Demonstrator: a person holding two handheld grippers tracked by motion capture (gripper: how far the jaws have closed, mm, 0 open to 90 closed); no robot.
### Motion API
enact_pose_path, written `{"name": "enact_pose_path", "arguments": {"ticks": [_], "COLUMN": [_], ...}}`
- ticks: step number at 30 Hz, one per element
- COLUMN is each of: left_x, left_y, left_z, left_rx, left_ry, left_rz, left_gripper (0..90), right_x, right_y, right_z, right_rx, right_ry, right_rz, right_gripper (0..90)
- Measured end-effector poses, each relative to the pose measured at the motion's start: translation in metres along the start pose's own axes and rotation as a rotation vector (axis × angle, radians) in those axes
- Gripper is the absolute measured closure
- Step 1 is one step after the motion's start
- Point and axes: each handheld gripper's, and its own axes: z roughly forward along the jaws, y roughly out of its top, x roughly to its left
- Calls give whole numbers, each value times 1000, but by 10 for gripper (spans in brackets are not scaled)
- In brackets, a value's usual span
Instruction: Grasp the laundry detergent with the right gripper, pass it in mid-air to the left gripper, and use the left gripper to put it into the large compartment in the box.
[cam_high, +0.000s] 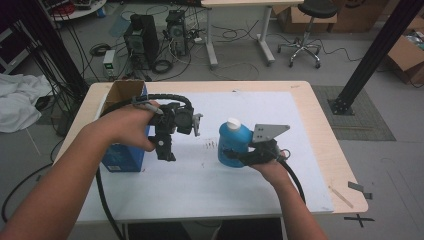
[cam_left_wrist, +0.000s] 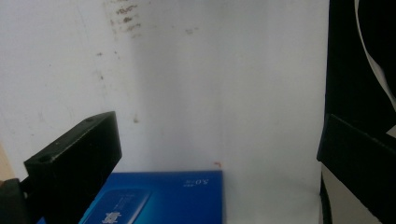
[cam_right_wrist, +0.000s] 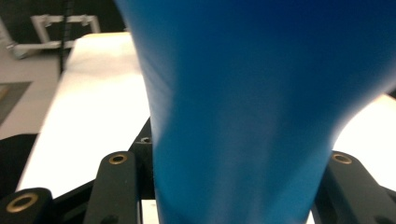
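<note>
High view: blue bottle (cam_high: 234, 143) with a white cap stands upright on the white sheet covering the table (cam_high: 320, 145), right of centre. The right claw (cam_high: 239, 158) comes at it from the person's side, low on the body, jaws either side of it and apparently closed on it. The left claw (cam_high: 165, 148) hangs over the sheet well to the left, pointing down, just beside the open blue box (cam_high: 122, 150) at the table's left edge. Bottle lies to the right of the left claw, its long axis vertical; the right hand is plainly the nearer one. Left gripper view: looking straight down on the sheet, jaws spread wide with nothing between them, a corner of the blue box (cam_left_wrist: 187, 196) below. Right gripper view: the bottle (cam_right_wrist: 252, 107) sits dead centre between the two jaws, pressed close on both sides, so I judge it held. Any lift would go straight up along the bottle's axis.
</note>
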Motion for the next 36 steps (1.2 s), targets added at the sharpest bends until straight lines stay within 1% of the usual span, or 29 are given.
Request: {"name": "enact_pose_path", "arguments": {"ticks": [3, 4, 5, 8, 9, 10, 11, 14, 17, 20, 21, 24, 25, 27, 31, 32, 33, 34, 35, 36], "left_x": [-1, -1, -2, -3, -4, -4, -4, -6, -8, -9, -9, -10, -11, -12, -15, -15, -16, -17, -18, -18], "left_y": [2, 2, 4, 6, 7, 7, 8, 11, 13, 15, 16, 17, 19, 20, 20, 20, 20, 19, 19, 18], "left_z": [3, 3, 4, 6, 7, 7, 8, 10, 12, 13, 14, 16, 17, 18, 19, 19, 21, 21, 22, 23], "left_rx": [2, 2, 1, -2, 1, 1, 3, -1, 2, -7, -7, -9, -7, -9, -10, -10, -8, -5, -5, -2], "left_ry": [-6, -6, -7, -12, -13, -13, -15, -19, -22, -15, -23, -22, -24, -26, -27, -27, -26, -28, -25, -24], "left_rz": [2, 2, -2, -1, 3, 3, 4, 7, 10, 13, 13, 13, 15, 17, 14, 14, 14, 14, 13, 10], "left_gripper": [1, 1, 1, 1, 1, 1, 1, 1, 1, 1, 1, 1, 1, 1, 1, 1, 1, 1, 1, 1], "right_x": [8, 8, 13, 19, 21, 21, 24, 28, 31, 33, 34, 36, 38, 40, 43, 43, 44, 45, 46, 46], "right_y": [0, 0, 0, 1, 1, 1, 3, 6, 9, 13, 14, 16, 19, 20, 25, 25, 27, 28, 29, 31], "right_z": [12, 12, 21, 33, 36, 36, 43, 53, 61, 68, 70, 75, 80, 85, 96, 96, 102, 104, 106, 108], "right_rx": [8, 8, 13, 13, 16, 16, 24, 17, 15, 9, 8, 9, 20, 24, 27, 27, 29, 27, 31, 28], "right_ry": [47, 47, 80, 124, 135, 135, 160, 192, 206, 213, 218, 221, 227, 232, 240, 240, 238, 240, 248, 253], "right_rz": [-23, -23, -27, -41, -48, -48, -60, -66, -72, -75, -79, -88, -91, -92, -98, -98, -112, -114, -103, -106], "right_gripper": [461, 461, 461, 462, 462, 462, 463, 462, 462, 462, 462, 462, 462, 462, 462, 462, 462, 462, 461, 461]}}
